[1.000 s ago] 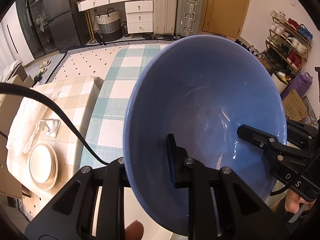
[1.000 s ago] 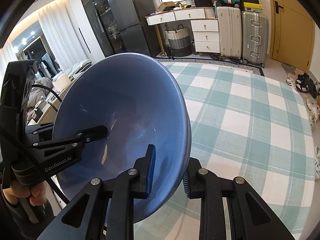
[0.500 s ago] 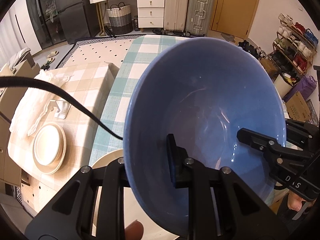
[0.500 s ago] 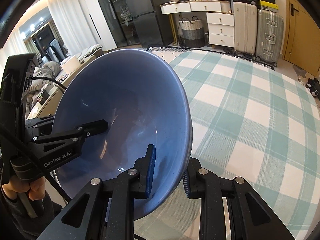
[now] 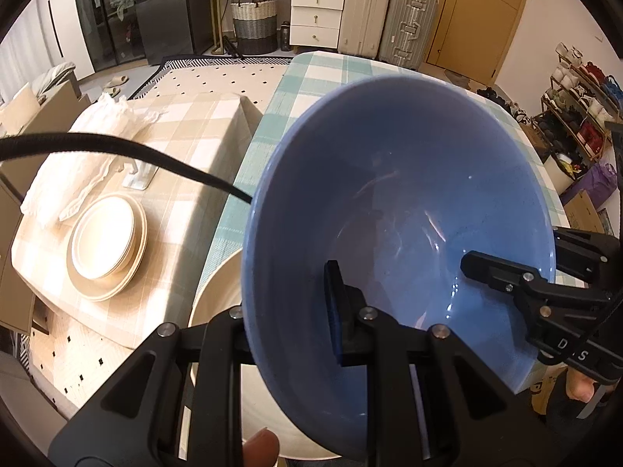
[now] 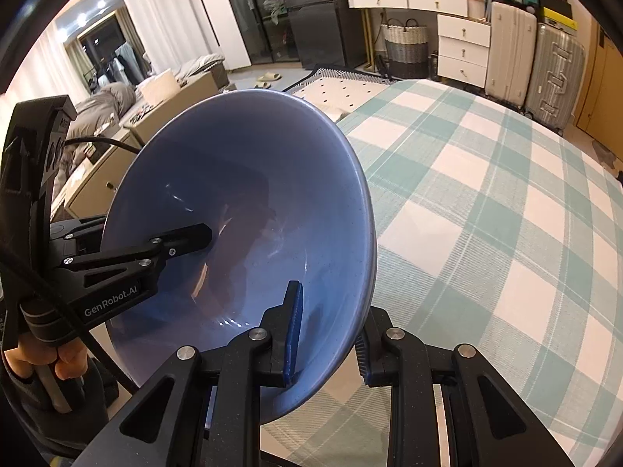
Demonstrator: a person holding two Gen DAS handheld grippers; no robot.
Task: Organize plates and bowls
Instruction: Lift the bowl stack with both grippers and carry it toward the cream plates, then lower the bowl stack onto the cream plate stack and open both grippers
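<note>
A large blue bowl (image 5: 397,202) hangs tilted above the teal checked table (image 5: 249,171), held by both grippers. My left gripper (image 5: 288,319) is shut on its near rim, one finger inside and one outside. The right gripper (image 5: 506,272) clamps the rim on the right side. In the right wrist view the blue bowl (image 6: 249,210) fills the left half, my right gripper (image 6: 327,338) is shut on its rim, and the left gripper (image 6: 175,241) grips the far side. Under the bowl lies a cream dish (image 5: 218,311), partly hidden. A stack of cream plates (image 5: 105,241) rests on the beige checked table (image 5: 187,148).
A white cloth (image 5: 89,144) and a small stand (image 5: 140,175) lie behind the plate stack. A black cable (image 5: 117,148) crosses above that table. The teal checked tablecloth (image 6: 486,214) stretches to the right. Drawers, suitcases and a shoe rack stand along the far walls.
Both grippers carried the blue bowl lower and across the teal table. The plate stack moved further into the left wrist view, and a cream dish appeared beneath the bowl.
</note>
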